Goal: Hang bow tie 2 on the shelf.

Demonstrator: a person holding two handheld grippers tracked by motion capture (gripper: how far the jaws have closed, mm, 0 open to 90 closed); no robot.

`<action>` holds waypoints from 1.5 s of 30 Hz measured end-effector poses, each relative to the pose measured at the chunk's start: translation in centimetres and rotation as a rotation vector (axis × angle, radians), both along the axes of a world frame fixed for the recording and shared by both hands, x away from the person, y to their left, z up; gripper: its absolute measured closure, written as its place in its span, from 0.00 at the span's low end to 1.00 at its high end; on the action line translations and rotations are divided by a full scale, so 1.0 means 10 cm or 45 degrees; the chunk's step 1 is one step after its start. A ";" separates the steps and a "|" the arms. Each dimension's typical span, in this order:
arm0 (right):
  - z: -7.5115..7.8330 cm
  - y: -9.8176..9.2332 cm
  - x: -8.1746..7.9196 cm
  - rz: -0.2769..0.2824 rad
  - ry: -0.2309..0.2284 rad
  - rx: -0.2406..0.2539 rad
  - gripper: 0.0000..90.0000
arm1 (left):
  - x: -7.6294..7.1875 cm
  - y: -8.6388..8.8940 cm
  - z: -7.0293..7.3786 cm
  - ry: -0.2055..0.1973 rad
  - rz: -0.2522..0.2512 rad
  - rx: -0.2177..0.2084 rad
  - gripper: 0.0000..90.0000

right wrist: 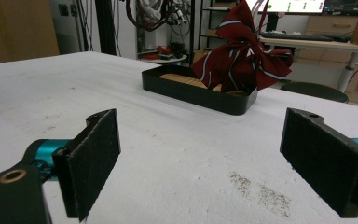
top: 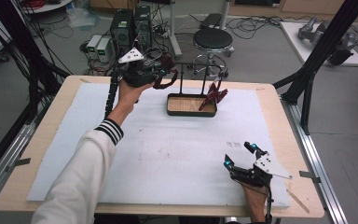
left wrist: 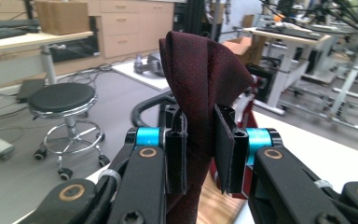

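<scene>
High view: the left gripper [top: 161, 74] is raised above the far left part of the table [top: 270, 100], near its back edge, with a dark red cloth [top: 167, 79] hanging from its jaws. Just to its right a black tray with a wooden floor [top: 190, 105] sits on the white foam mat [top: 168, 149], and a dark red striped bow [top: 214, 95] leans on the tray's right end under a thin black stand [top: 200, 74]. The right gripper [top: 240, 156] rests low at the near right of the mat, well apart from the tray, jaws spread.

Left gripper view: the jaws are closed tight on the dark red cloth [left wrist: 200, 79], which stands up in folds above the pads [left wrist: 223, 149]. A black stool [left wrist: 63, 98] stands on the floor beyond.

Right gripper view: the two pads [right wrist: 93, 158] stand wide apart with nothing between them, just over the mat [right wrist: 177, 154]. Ahead lies the tray [right wrist: 191, 93], the striped bow [right wrist: 242, 56] at its right end.
</scene>
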State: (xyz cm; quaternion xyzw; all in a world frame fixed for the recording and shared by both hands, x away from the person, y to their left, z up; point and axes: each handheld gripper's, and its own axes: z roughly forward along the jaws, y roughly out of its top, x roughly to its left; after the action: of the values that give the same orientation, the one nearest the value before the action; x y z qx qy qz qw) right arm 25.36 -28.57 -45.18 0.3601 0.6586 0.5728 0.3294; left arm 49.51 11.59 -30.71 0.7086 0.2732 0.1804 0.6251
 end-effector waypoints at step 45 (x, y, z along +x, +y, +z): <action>0.00 0.00 0.00 -0.001 -0.001 -0.009 0.12 | 0.03 0.03 -0.40 0.098 0.342 0.282 0.82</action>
State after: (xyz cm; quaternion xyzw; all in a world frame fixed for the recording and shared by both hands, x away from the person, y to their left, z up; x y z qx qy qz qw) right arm 25.37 -28.55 -45.17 0.3589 0.6603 0.5706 0.3311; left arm 49.82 11.85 -34.70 0.7366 0.3676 0.2640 0.5027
